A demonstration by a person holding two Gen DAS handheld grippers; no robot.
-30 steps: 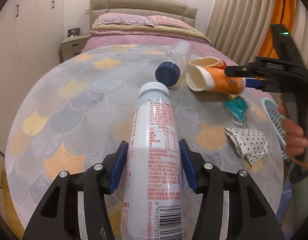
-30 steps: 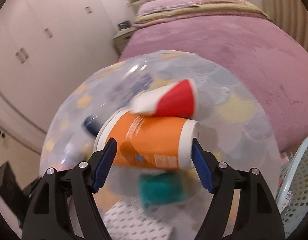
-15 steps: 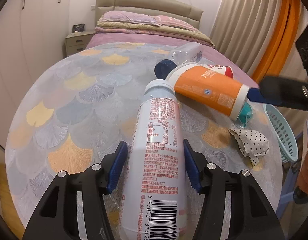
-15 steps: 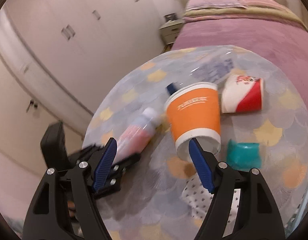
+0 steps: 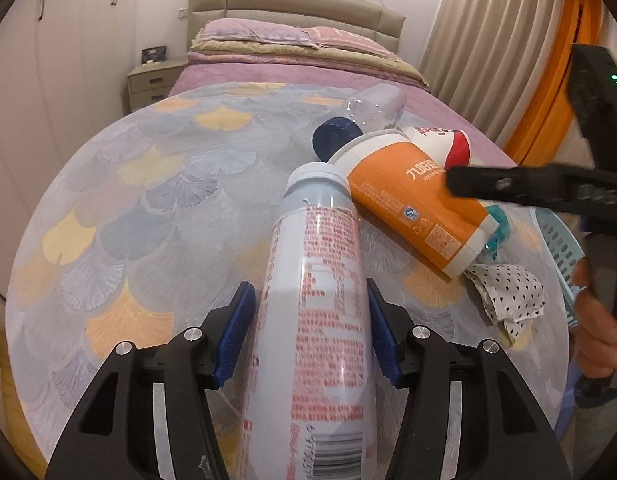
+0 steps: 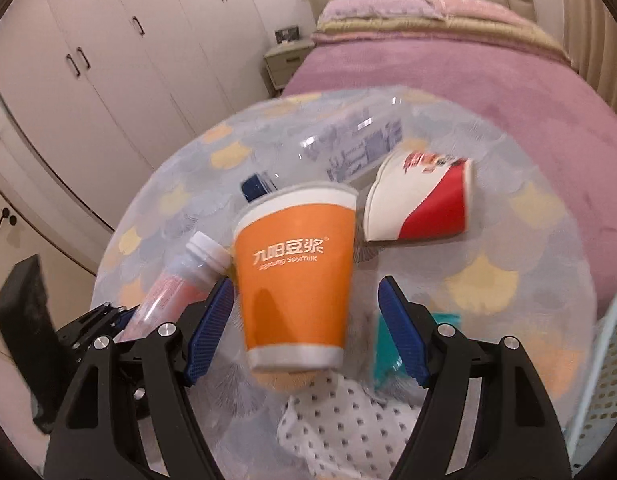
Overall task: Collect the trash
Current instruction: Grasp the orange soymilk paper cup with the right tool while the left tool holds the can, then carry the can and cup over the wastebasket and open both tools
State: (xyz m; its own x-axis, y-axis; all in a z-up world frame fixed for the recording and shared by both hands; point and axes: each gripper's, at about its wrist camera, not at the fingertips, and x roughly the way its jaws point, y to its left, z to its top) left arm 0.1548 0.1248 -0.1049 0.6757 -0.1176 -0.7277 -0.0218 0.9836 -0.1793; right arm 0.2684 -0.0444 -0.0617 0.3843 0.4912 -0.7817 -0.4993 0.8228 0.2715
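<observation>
My left gripper (image 5: 306, 334) is shut on a white bottle with red print (image 5: 316, 300), held above the round table (image 5: 148, 208). The bottle also shows in the right wrist view (image 6: 176, 280). My right gripper (image 6: 304, 328) holds an orange soymilk paper cup (image 6: 296, 276) off the table; its left pad touches the cup, and a gap shows at the right pad. The cup also shows in the left wrist view (image 5: 416, 204), beside the bottle's cap. On the table lie a red-and-white paper cup (image 6: 420, 204), a clear bottle with a blue cap (image 6: 348, 148), a teal wrapper (image 6: 392, 344) and a dotted napkin (image 6: 340, 424).
A light blue perforated basket (image 6: 608, 380) stands at the table's right edge, also in the left wrist view (image 5: 560, 248). A bed with a purple cover (image 6: 448, 64) lies behind the table. White wardrobes (image 6: 108, 40) line the left wall. A nightstand (image 5: 152, 80) stands by the bed.
My right gripper has lifted the orange cup off the table and turned it so its rim points away from the camera. The cup has come close to the white bottle held by my left gripper.
</observation>
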